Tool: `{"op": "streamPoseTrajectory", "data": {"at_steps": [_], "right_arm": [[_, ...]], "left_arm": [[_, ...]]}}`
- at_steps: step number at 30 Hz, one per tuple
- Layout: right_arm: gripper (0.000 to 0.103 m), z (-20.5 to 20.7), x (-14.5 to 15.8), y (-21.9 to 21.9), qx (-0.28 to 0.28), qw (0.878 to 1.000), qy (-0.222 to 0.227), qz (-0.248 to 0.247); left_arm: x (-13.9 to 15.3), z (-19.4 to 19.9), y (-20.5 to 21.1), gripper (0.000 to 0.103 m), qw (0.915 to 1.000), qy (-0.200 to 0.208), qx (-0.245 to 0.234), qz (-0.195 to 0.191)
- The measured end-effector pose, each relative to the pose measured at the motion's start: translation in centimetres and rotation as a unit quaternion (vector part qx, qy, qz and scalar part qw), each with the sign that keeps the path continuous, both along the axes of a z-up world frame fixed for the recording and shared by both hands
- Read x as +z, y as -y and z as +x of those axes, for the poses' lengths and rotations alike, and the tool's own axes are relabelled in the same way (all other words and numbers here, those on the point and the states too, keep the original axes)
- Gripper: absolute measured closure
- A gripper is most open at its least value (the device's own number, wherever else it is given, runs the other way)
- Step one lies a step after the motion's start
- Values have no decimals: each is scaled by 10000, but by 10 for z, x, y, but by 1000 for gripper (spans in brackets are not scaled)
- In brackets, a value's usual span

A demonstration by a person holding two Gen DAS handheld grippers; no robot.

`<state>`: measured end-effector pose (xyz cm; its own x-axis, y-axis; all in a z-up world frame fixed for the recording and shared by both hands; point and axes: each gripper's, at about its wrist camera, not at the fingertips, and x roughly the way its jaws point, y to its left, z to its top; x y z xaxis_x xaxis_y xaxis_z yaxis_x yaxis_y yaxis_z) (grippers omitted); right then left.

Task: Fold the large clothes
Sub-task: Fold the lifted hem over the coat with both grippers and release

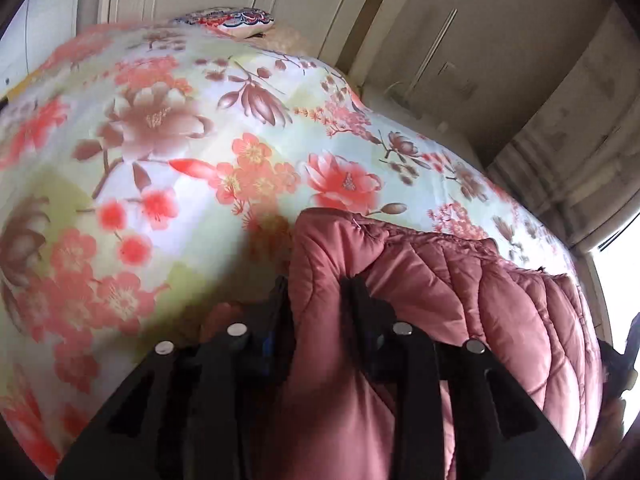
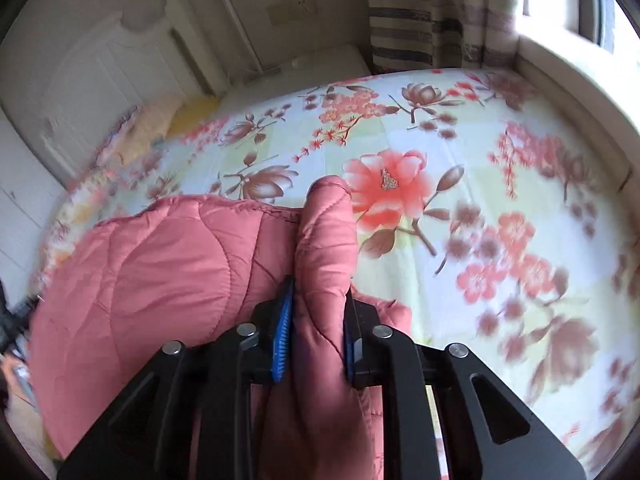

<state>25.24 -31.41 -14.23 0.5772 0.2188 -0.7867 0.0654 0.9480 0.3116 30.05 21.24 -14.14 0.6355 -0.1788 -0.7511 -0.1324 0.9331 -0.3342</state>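
- While the pink quilted jacket (image 1: 460, 280) lies spread on the flower-printed bedsheet (image 1: 180, 152), the left gripper (image 1: 320, 292) pinches a thick fold of its edge; padded cloth bulges up past the black fingers (image 1: 360, 300).
- Seen from the right wrist, the right gripper (image 2: 320, 300) is clamped narrowly on another puffy fold of the jacket (image 2: 160, 264), blue pads (image 2: 283, 332) pressing both sides.
- From that claw, the rest of the garment stretches away to the left, over the sheet (image 2: 480, 200).
- Beyond the bed stand a pale headboard (image 2: 100, 80) and a striped curtain (image 2: 420, 12).
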Motion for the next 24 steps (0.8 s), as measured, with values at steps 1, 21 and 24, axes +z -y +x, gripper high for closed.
{"op": "streamPoseTrajectory", "data": {"at_steps": [1,21,24], "right_arm": [[63,-5,7,5,-96,9999,5,108],[32,-26,53,-213,1913,9571,907,-1977],[30,-11,14,-209,1987,9576,725,-1956]], "left_arm": [[9,-5,-2,50,9999,98,93,78],[43,-18,211,2,9559,775,-1076,2620],[5,1,203,2,9569,435,-1132,2640]]}}
